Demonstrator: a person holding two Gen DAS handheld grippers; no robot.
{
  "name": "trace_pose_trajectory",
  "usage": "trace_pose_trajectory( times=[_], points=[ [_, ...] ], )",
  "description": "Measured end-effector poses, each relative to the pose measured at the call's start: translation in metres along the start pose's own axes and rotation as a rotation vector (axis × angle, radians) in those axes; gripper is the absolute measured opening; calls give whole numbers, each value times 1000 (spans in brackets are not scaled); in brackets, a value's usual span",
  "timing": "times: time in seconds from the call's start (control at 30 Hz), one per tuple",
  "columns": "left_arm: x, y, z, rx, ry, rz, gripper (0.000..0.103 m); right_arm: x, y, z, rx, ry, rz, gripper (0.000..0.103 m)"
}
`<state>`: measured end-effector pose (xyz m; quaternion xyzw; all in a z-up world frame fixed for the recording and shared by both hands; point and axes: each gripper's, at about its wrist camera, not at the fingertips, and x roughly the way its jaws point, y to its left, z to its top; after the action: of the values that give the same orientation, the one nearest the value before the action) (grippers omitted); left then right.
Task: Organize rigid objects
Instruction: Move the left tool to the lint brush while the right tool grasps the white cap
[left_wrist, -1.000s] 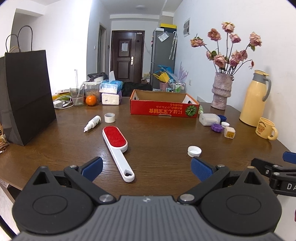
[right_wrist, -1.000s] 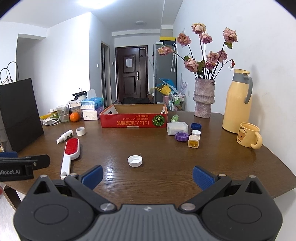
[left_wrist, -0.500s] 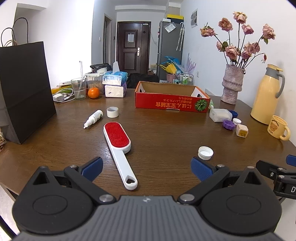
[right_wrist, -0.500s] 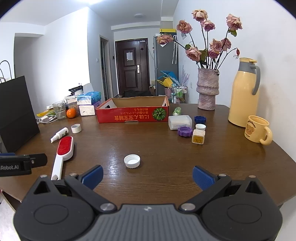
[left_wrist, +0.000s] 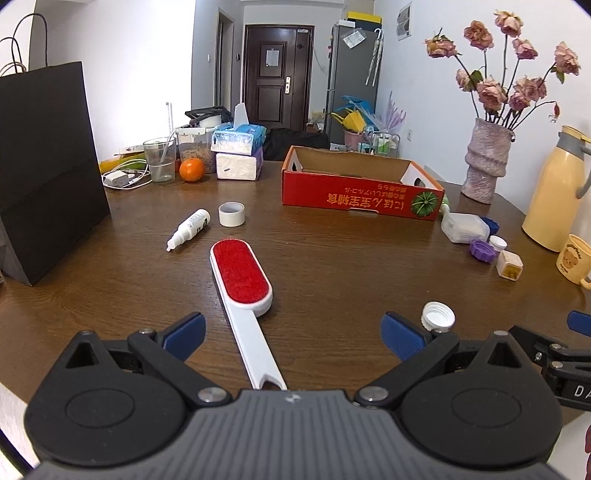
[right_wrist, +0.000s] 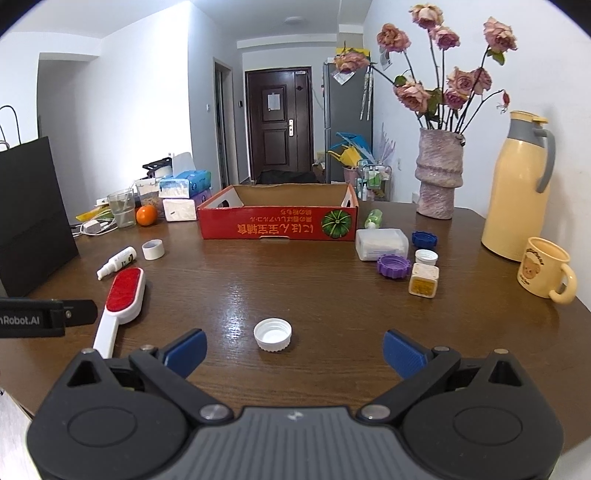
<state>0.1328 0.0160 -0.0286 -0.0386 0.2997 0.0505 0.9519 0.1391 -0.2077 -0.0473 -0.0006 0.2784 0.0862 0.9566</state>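
Note:
A red-and-white lint brush (left_wrist: 243, 291) (right_wrist: 120, 301) lies on the wooden table, its handle running back between the wide-apart fingers of my open left gripper (left_wrist: 293, 338). A white bottle cap (right_wrist: 272, 334) (left_wrist: 438, 316) rests just ahead of my open right gripper (right_wrist: 293, 350). Nothing is held. An open red cardboard box (left_wrist: 360, 190) (right_wrist: 277, 218) stands mid-table. Left of it lie a small white spray bottle (left_wrist: 189, 228) (right_wrist: 117, 261) and a tape roll (left_wrist: 231, 213) (right_wrist: 153, 249). Right of it sit a clear plastic case (right_wrist: 382, 243), purple lid (right_wrist: 394, 266), blue lid (right_wrist: 424, 239), white cap (right_wrist: 426, 256) and small cream jar (right_wrist: 423, 279).
A black paper bag (left_wrist: 44, 166) stands at the left edge. Tissue packs (left_wrist: 238, 153), a glass (left_wrist: 159, 160) and an orange (left_wrist: 192, 170) crowd the back left. A vase of roses (right_wrist: 438, 173), yellow thermos (right_wrist: 515, 195) and yellow mug (right_wrist: 545, 269) line the right side.
Both grippers have come forward and lower toward the table. The brush handle now reaches in between the left fingers, and the white cap sits closer to the right gripper.

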Motion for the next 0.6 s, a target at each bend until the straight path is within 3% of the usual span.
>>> trace_pose_trajectory(
  times=[0.6],
  points=[
    [69, 21, 21, -42, 98, 30, 103, 100, 13, 7, -46, 163, 33, 83]
  ],
)
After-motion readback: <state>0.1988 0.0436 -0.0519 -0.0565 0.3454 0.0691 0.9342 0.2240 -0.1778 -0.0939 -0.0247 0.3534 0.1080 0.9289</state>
